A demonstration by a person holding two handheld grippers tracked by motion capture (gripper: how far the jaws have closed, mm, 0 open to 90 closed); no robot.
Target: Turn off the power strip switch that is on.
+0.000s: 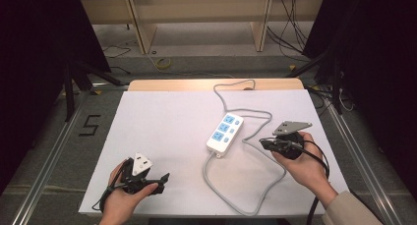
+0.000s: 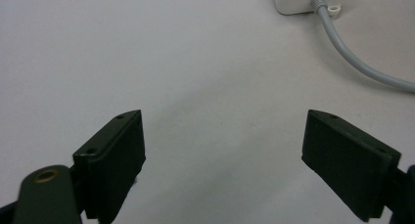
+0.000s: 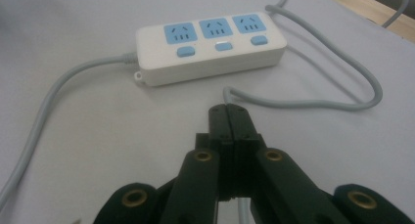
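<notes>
A white power strip (image 1: 225, 132) with three blue sockets lies near the middle of the white tabletop (image 1: 162, 122); the right gripper view has it (image 3: 210, 43) just ahead of the jaws. Its grey cable (image 1: 282, 173) loops round the right side and front. My right gripper (image 1: 263, 142) is to the right of the strip, shut on a stretch of this cable (image 3: 303, 105), which runs in between the closed jaws (image 3: 228, 111). My left gripper (image 1: 160, 178) hovers near the front left, open (image 2: 225, 155), with bare tabletop between its jaws. The strip's corner (image 2: 293, 1) and cable (image 2: 342, 48) lie ahead and to its right.
The cable trails off the far edge over a wooden table edge (image 1: 211, 83). Beyond it are wooden shelving legs (image 1: 140, 33) and loose wires on the floor (image 1: 290, 33). A "5" mark (image 1: 90, 125) is on the floor to the left. Metal rails (image 1: 49, 151) flank the table.
</notes>
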